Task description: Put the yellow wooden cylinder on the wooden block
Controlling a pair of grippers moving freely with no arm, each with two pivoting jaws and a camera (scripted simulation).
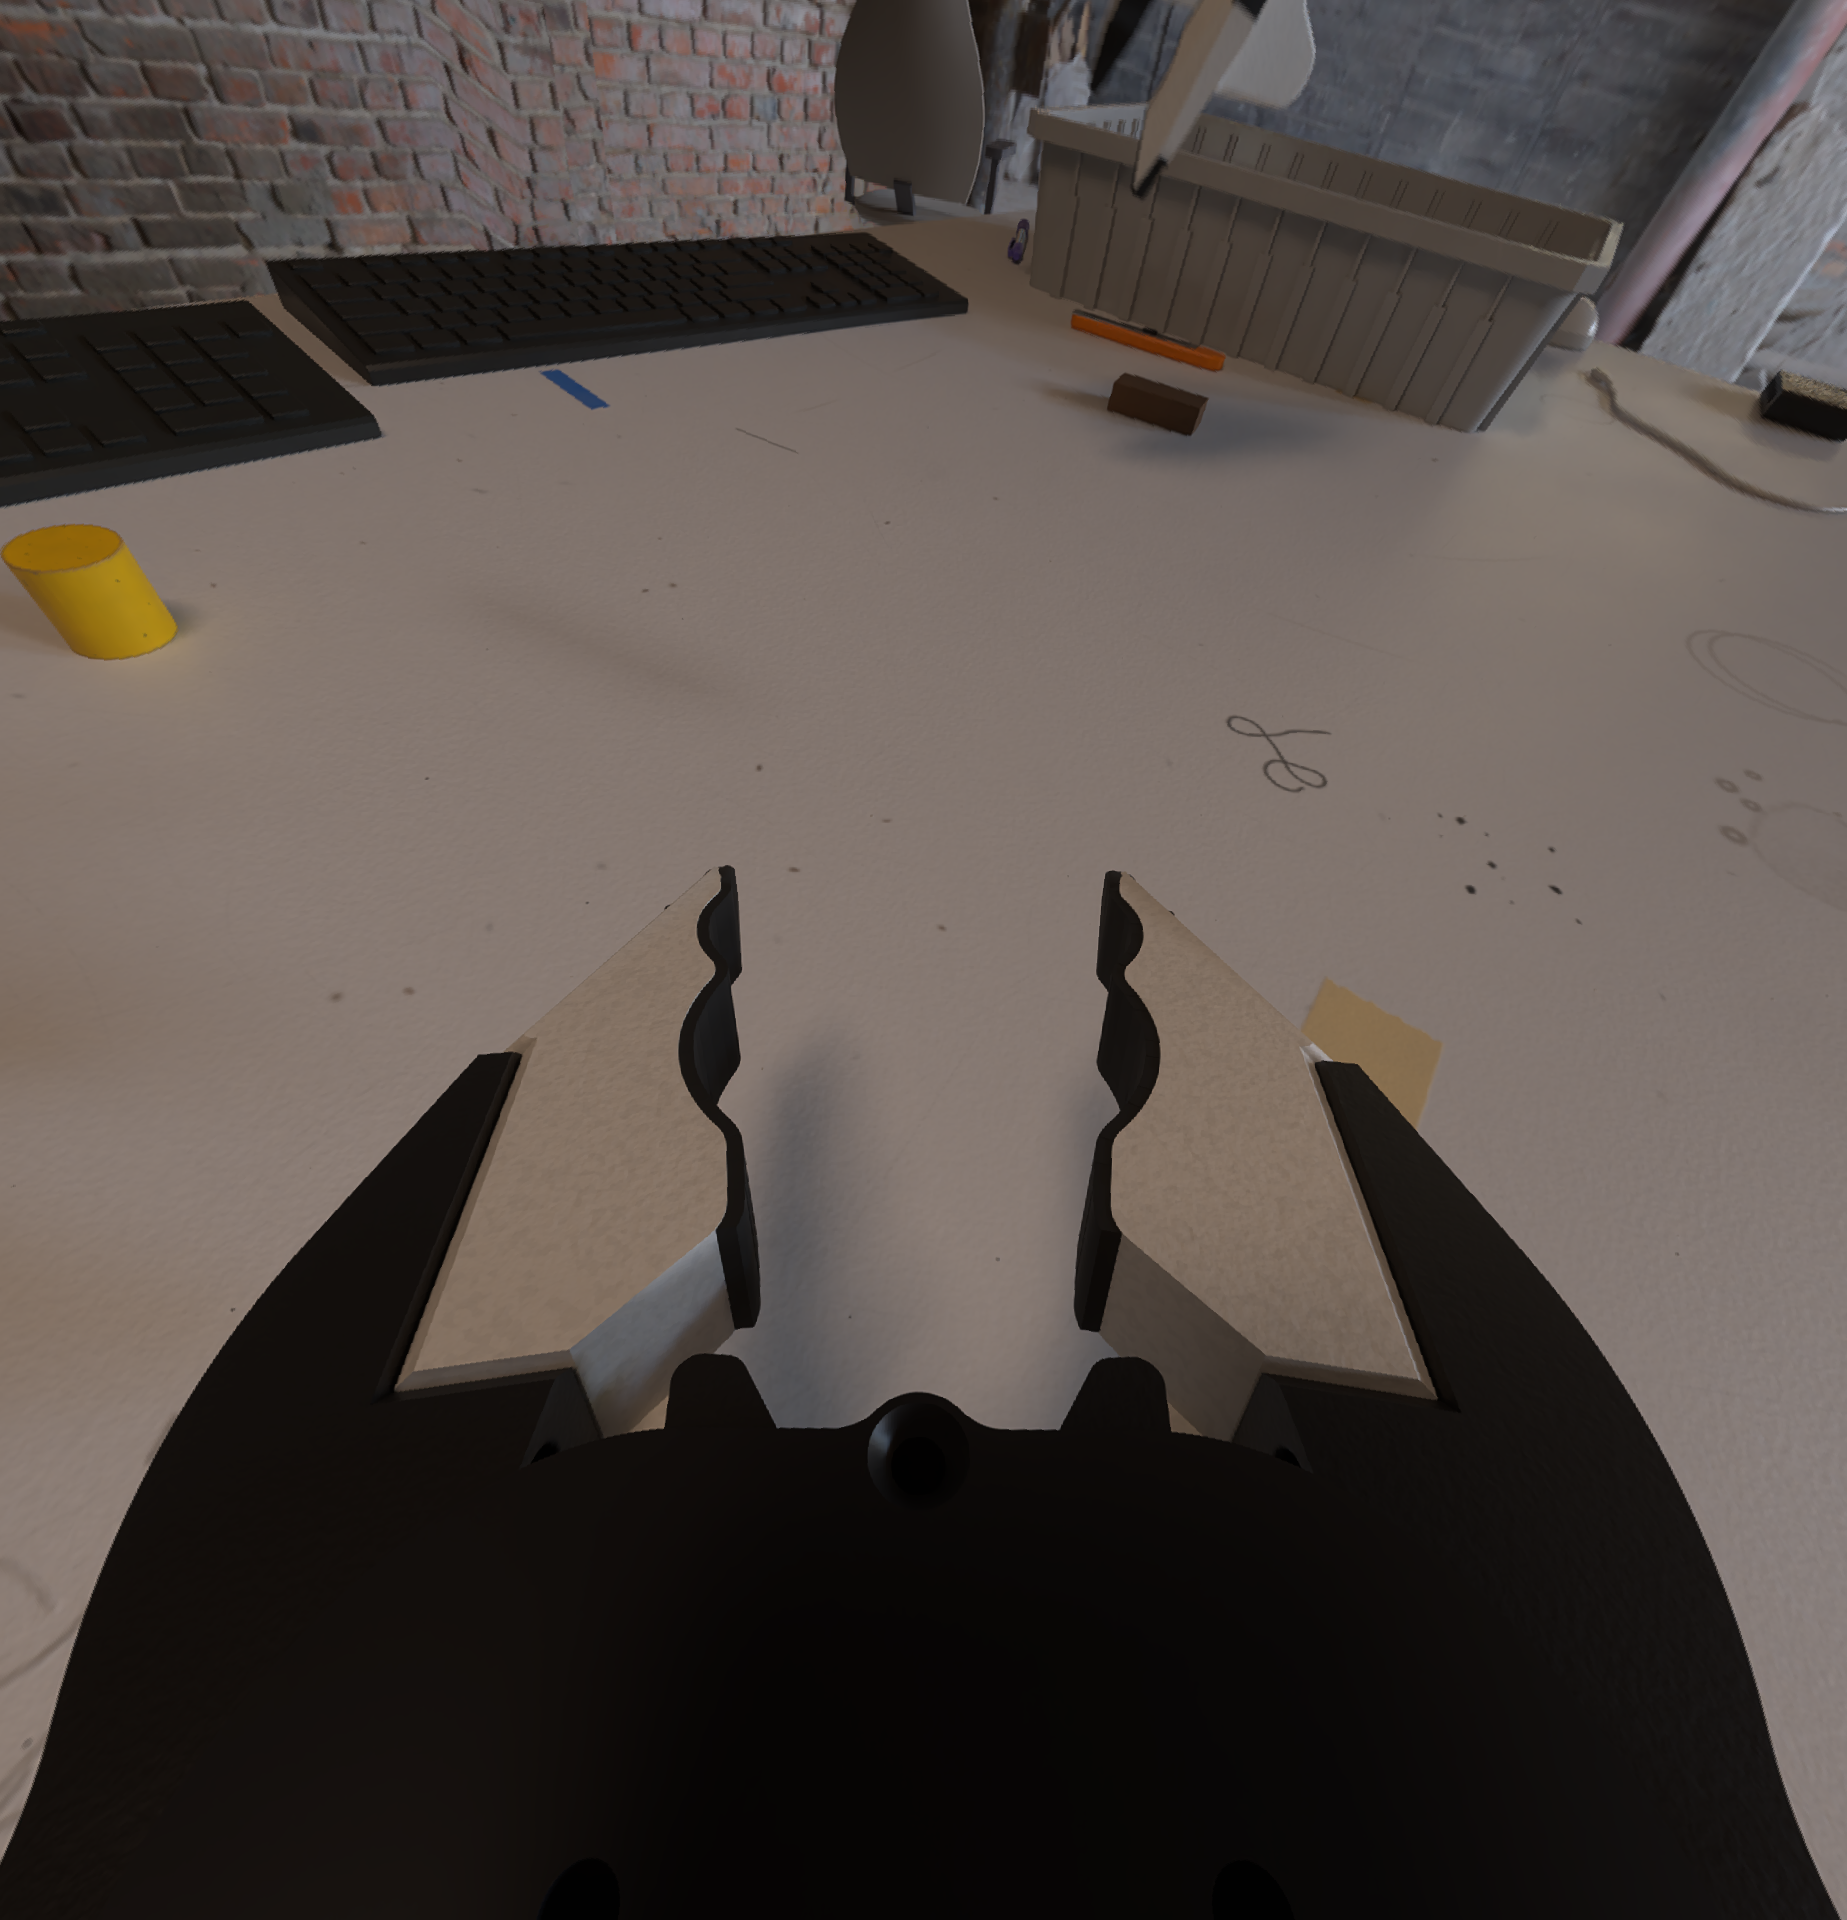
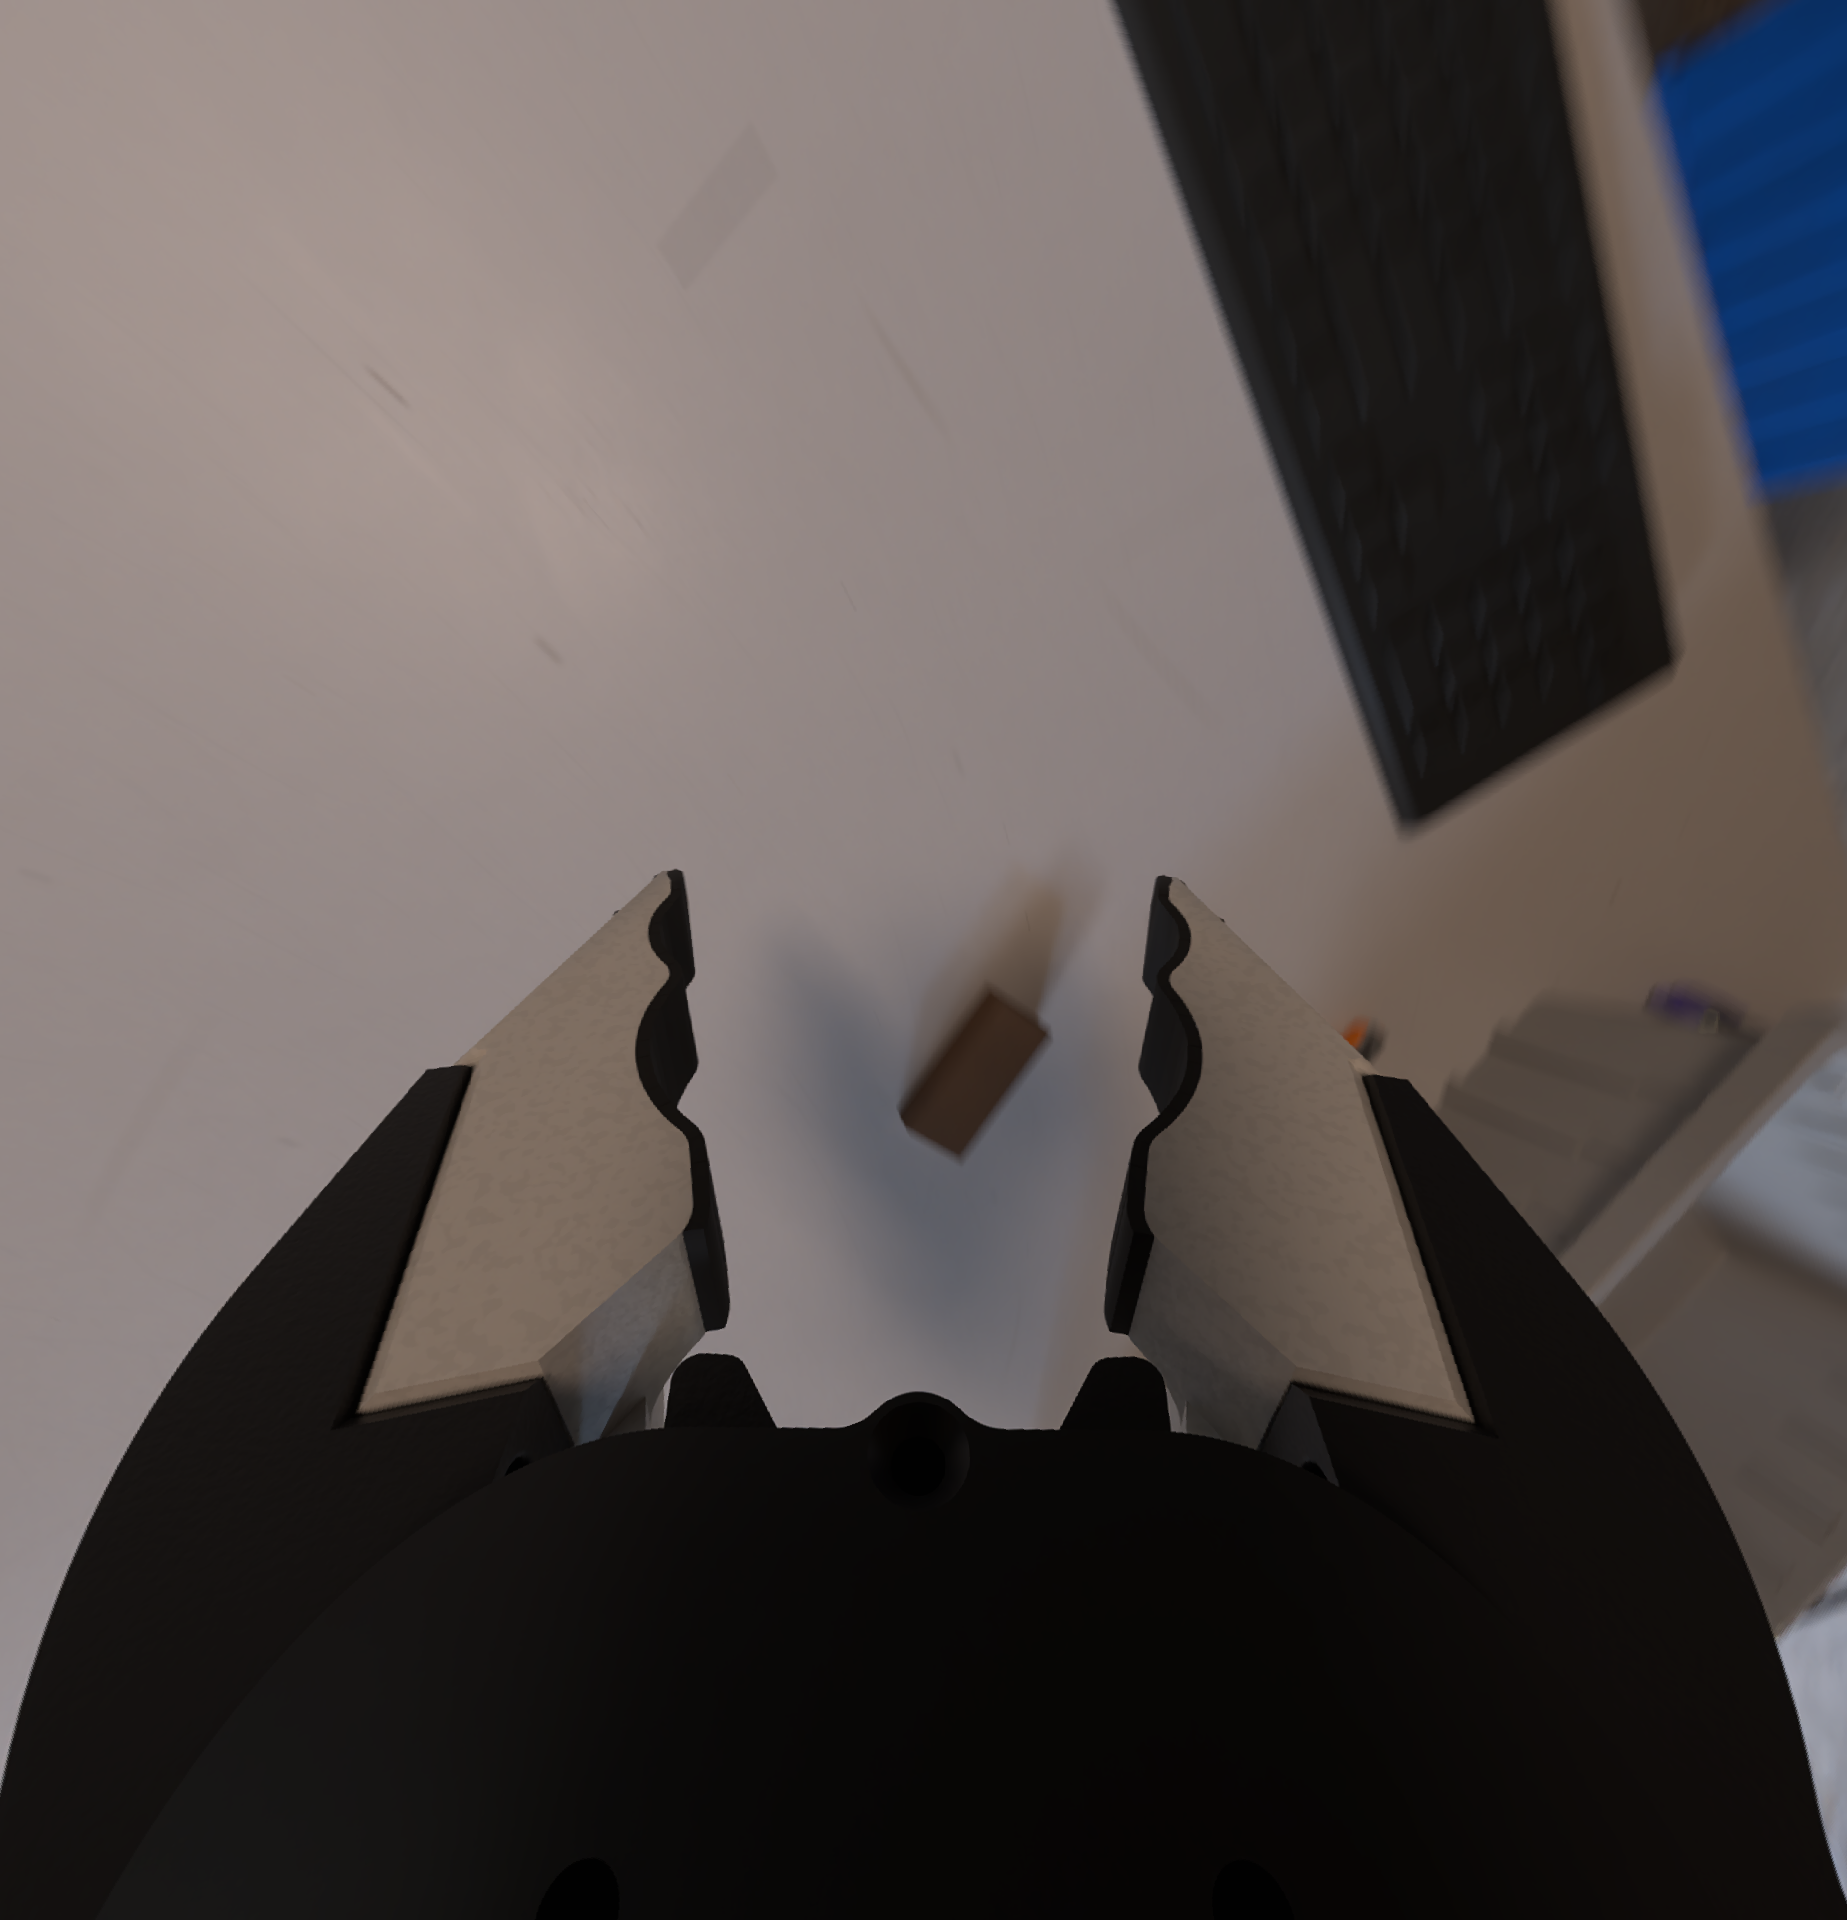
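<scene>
Currently the yellow wooden cylinder [image 1: 90, 590] stands on the table [image 1: 898, 623] near a keyboard [image 1: 140, 395], well apart from the wooden block [image 1: 1158, 402]. Likely light, rigid, smooth: grip its curved sides mid-height. Left gripper [image 1: 916, 878] and right gripper [image 2: 917, 883] both gape, empty.

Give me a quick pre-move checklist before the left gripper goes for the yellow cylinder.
1. Left gripper open and empty: ok.
2. Yellow wooden cylinder free on the white table, nothing touching it: ok.
3. Cylinder lined up between the left jaws: not ok; it sits far off to the left.
4. Wooden block top bare, ready to receive: ok.
5. Right gripper clear of the block: ok; it is open and apart from the block, which appears in its jaw gap.
6. Cylinder inside the left gripper's reach: cannot tell.
</scene>
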